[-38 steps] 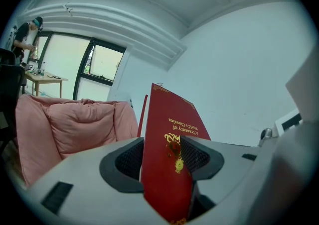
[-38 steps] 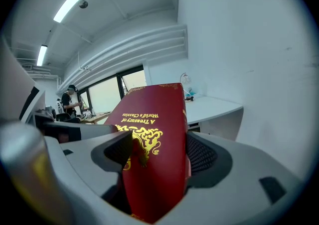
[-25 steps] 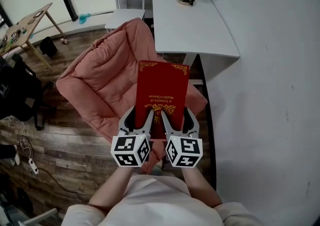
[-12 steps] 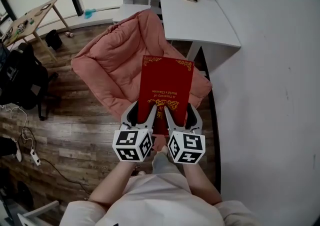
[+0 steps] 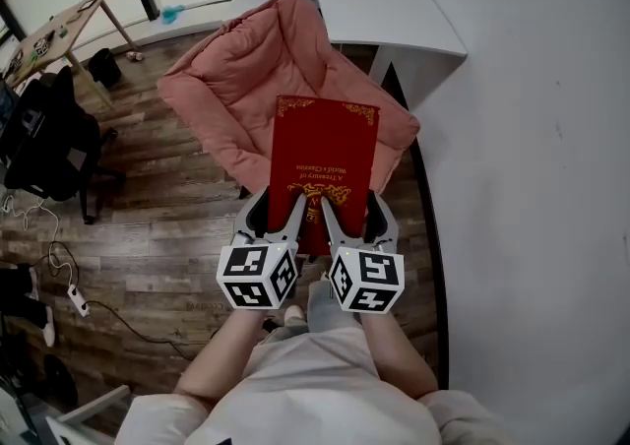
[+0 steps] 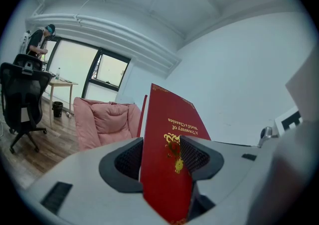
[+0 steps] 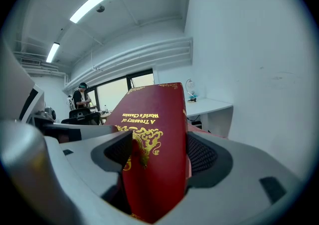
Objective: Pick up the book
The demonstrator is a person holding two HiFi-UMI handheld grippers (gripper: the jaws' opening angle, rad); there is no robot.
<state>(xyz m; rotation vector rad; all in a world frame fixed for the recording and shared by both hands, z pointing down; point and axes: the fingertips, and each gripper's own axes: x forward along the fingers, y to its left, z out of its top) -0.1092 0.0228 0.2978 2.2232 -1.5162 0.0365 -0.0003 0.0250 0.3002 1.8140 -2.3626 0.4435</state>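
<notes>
While both grippers share one load, keep them level and moving together so the hardback doesn't twist between them. Left gripper (image 5: 279,220) and right gripper (image 5: 351,220) sit side by side on the near edge of the red book (image 5: 323,162). Each pair of fingers is clamped on it, one finger per face, as both gripper views confirm. The book is in the air in front of the person, overlapping the near side of the pink cushion chair (image 5: 246,89) in the head view. Most of its length hangs past the fingers, so I judge slip or droop at the far end to be the risk: steady pressure, no jerks.

Vs 1.0 s ago:
- The grip sits at the same spot on the book.
- The chair and white desk (image 5: 394,10) sit higher in the head view.
- More wood floor (image 5: 148,236) shows.
- The black office chair (image 5: 49,143) is further into view at left.

It looks like the person is backing away with the book.
</notes>
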